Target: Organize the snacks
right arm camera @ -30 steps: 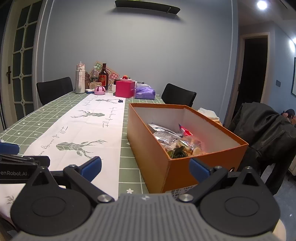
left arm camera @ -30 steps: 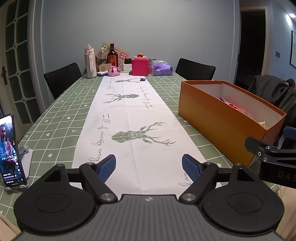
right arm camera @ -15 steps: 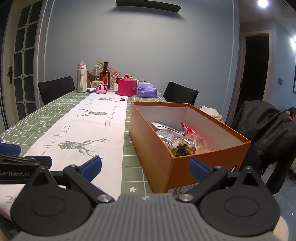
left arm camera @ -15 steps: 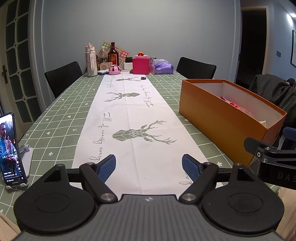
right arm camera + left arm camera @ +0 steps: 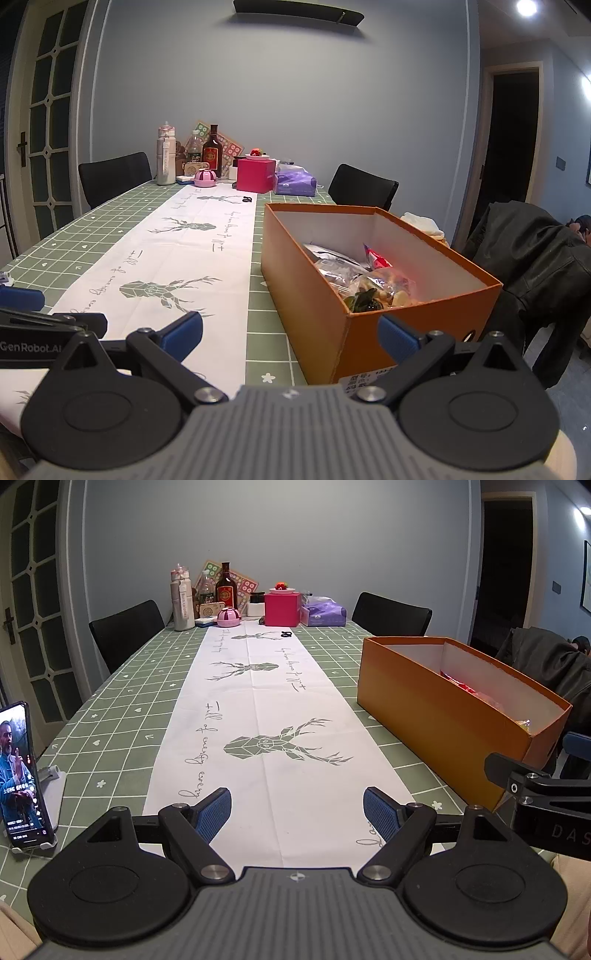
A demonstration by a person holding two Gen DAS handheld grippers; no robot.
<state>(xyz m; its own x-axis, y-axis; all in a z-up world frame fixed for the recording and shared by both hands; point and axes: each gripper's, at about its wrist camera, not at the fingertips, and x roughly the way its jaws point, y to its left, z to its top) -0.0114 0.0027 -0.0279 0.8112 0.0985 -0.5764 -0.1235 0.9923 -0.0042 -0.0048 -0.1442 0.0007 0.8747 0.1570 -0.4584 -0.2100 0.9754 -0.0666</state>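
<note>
An open orange cardboard box (image 5: pixel 306 291) stands on the right side of the table and holds several snack packets (image 5: pixel 369 277), clear and red ones. It also shows in the left wrist view (image 5: pixel 443 716). My left gripper (image 5: pixel 297 812) is open and empty, low over the white runner near the table's front edge. My right gripper (image 5: pixel 291 336) is open and empty, just in front of the box's near left corner. Each gripper sees part of the other at its frame edge.
A phone on a stand (image 5: pixel 20 775) plays video at the front left. Bottles, a pink box (image 5: pixel 281 609) and a purple tissue pack (image 5: pixel 325 614) crowd the far end. Black chairs (image 5: pixel 125 635) stand around. A dark jacket (image 5: pixel 535 251) hangs on a chair at the right.
Both grippers have tilted or shifted slightly, so the box and table sit a little lower in both views. The jaws have stayed open and the box has not moved.
</note>
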